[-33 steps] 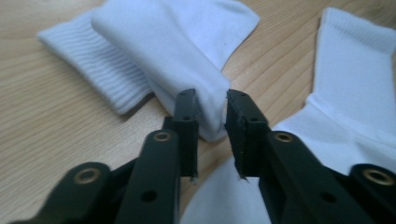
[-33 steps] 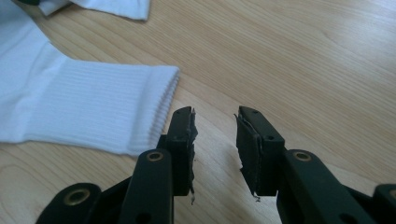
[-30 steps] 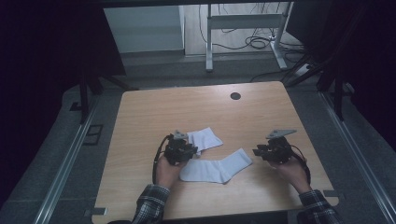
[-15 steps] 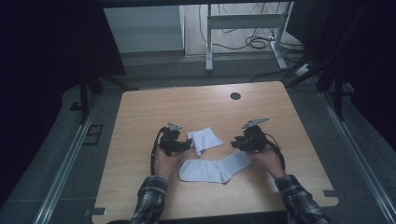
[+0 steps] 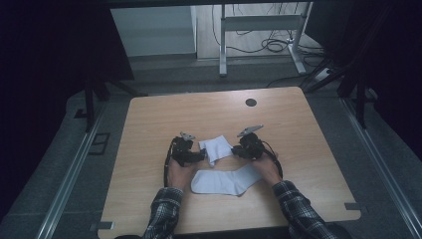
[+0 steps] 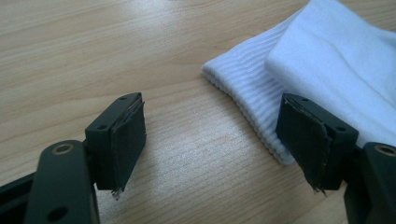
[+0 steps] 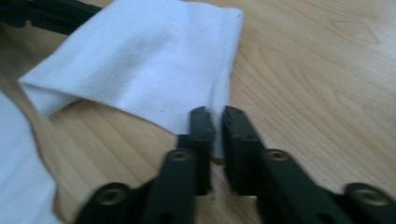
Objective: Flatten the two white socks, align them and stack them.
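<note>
A folded white sock (image 5: pixel 215 148) lies mid-table between my two grippers, and a second white sock (image 5: pixel 226 181) lies flat nearer the person. My left gripper (image 5: pixel 199 156) is at the folded sock's left edge. Its jaws (image 6: pixel 215 144) have just been opening and stand wide apart, with bare wood between them and the ribbed cuff (image 6: pixel 247 98) just ahead of the right jaw. My right gripper (image 5: pixel 235 151) is at the folded sock's right edge. Its jaws (image 7: pixel 218 126) have just been closing and pinch the edge of the folded sock (image 7: pixel 140 60).
The wooden table (image 5: pixel 149 124) has a round dark cable hole (image 5: pixel 251 102) near its far edge. Beyond it stands a metal desk frame (image 5: pixel 259 25) with cables on the floor. The flat sock (image 7: pixel 18 163) lies close to the right gripper.
The right hand has moved left across the table to the folded sock and shut on its edge. The left gripper's jaws have opened beside the sock and shifted slightly.
</note>
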A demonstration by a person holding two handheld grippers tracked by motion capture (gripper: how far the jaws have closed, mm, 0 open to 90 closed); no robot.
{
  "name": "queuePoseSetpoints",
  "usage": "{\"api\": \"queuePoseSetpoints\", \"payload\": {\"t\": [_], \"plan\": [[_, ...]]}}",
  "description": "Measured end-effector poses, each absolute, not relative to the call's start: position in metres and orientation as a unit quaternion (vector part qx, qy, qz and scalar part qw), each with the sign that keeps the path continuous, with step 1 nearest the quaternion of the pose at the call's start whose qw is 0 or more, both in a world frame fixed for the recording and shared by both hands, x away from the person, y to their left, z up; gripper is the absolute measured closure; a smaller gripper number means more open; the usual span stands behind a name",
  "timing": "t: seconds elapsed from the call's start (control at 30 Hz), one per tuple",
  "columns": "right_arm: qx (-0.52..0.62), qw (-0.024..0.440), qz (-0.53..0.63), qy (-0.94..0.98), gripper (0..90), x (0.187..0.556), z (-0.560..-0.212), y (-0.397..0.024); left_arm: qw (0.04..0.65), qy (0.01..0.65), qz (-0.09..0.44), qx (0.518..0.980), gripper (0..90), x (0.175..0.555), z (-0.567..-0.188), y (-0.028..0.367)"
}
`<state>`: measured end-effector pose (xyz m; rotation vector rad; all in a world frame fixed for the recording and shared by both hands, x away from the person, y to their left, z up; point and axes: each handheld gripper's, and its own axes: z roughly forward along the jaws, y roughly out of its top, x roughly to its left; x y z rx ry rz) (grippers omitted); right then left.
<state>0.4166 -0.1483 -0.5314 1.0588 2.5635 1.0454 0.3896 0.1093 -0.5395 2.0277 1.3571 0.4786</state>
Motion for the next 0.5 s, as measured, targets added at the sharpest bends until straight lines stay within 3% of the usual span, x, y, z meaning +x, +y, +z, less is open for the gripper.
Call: {"api": "queuePoseSetpoints", "payload": {"t": [0.27,0.3,0.37,0.5], "plan": [[0.347,0.109,0.352,0.863,86.2,0.412,-0.502,-0.161,0.314,0.515,0.187,0.775,24.8,0.388,-0.538,0.113],[0.347,0.109,0.352,0.863,86.2,0.412,-0.502,-0.161,0.292,0.515,0.199,0.781,24.8,0.388,-0.538,0.113],[0.340,0.152,0.335,0.866,85.6,0.411,-0.487,-0.168,0.287,0.509,0.213,0.783,25.7,0.387,-0.538,0.115],[0.359,0.146,0.338,0.858,81.7,0.414,-0.480,-0.181,0.287,0.521,0.204,0.778,26.2,0.388,-0.538,0.123]]}}
